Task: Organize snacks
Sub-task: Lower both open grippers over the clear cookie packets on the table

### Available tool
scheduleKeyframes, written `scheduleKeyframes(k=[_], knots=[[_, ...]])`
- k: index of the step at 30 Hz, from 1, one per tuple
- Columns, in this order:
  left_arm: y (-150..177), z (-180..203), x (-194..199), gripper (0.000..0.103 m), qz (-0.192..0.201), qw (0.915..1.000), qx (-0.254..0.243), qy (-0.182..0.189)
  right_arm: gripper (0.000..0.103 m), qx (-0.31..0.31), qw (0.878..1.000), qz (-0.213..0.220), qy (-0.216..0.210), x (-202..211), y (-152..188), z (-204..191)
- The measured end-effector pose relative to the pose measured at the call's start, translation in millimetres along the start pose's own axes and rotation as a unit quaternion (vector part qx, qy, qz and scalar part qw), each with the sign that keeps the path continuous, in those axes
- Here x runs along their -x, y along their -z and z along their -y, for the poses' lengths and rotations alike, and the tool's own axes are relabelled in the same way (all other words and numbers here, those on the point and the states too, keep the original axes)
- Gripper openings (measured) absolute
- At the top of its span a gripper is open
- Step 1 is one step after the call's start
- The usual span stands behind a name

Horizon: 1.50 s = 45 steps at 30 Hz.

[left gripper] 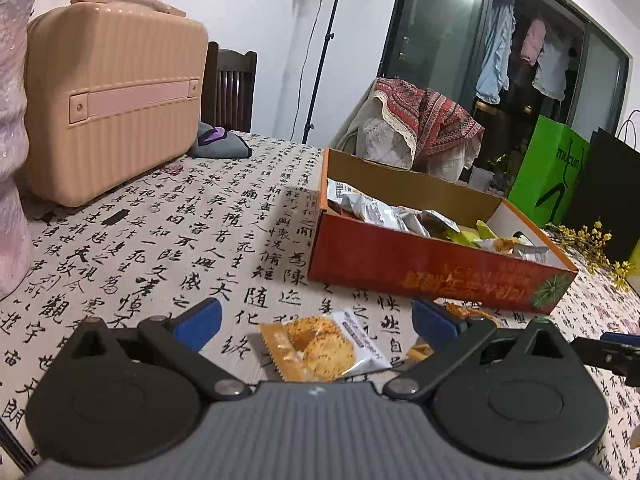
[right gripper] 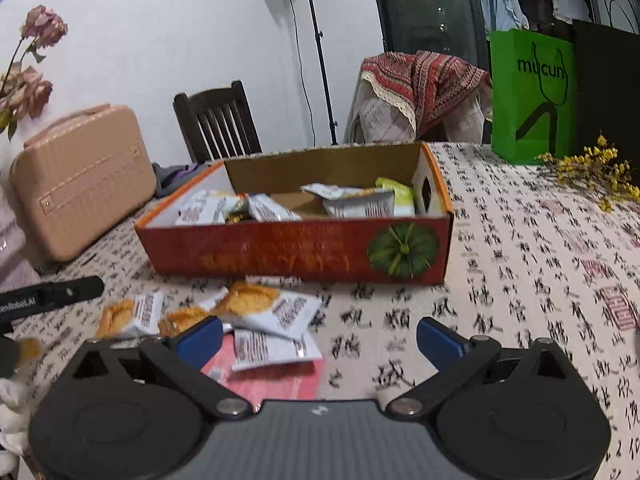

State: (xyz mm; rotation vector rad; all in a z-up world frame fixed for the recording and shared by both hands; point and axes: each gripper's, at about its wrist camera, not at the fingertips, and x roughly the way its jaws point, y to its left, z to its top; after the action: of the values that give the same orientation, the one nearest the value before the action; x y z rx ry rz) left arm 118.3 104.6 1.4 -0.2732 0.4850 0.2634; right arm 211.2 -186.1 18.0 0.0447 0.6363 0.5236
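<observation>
Calligraphy-print tabletop (left gripper: pixel 168 240), orange snack box (right gripper: pixel 296 256) part-filled with packets. Left tongs (left gripper: pixel 316 322) spread wide around a pastry packet (left gripper: pixel 324 344); right tongs (right gripper: pixel 320 338) gape empty over loose packets (right gripper: pixel 264 312) before the box.

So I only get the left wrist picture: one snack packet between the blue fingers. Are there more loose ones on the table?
Observer: Yes. The right wrist view shows several snack packets heaped in front of the red box.
Operator: Anything under them?
Observer: A flat pink packet lies beneath the heap.
Operator: Is there room left in the box?
Observer: Yes, bare cardboard floor shows in its middle.
</observation>
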Motion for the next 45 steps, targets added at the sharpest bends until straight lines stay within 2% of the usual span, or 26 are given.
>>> scheduleKeyframes(k=[31, 37, 42, 45], knots=[[11.7, -17.5, -11.2, 0.103, -0.01, 0.9998, 0.017, 0.01, 0.103, -0.001, 1.0, -0.02, 0.022, -14.0, 3.6, -5.2], [11.7, -18.9, -12.3, 0.103, -0.01, 0.9996, 0.021, 0.014, 0.103, 0.014, 0.999, -0.032, 0.022, -25.1, 1.8, -14.0], [11.7, -24.2, -13.1, 0.103, -0.008, 0.9991, 0.039, 0.012, 0.103, 0.041, 0.998, -0.039, 0.021, -41.7, -10.9, -27.5], [11.5, -28.4, -13.7, 0.103, -0.008, 0.9985, 0.052, 0.013, 0.103, 0.036, 0.998, -0.048, 0.008, -56.0, -20.8, -34.0]])
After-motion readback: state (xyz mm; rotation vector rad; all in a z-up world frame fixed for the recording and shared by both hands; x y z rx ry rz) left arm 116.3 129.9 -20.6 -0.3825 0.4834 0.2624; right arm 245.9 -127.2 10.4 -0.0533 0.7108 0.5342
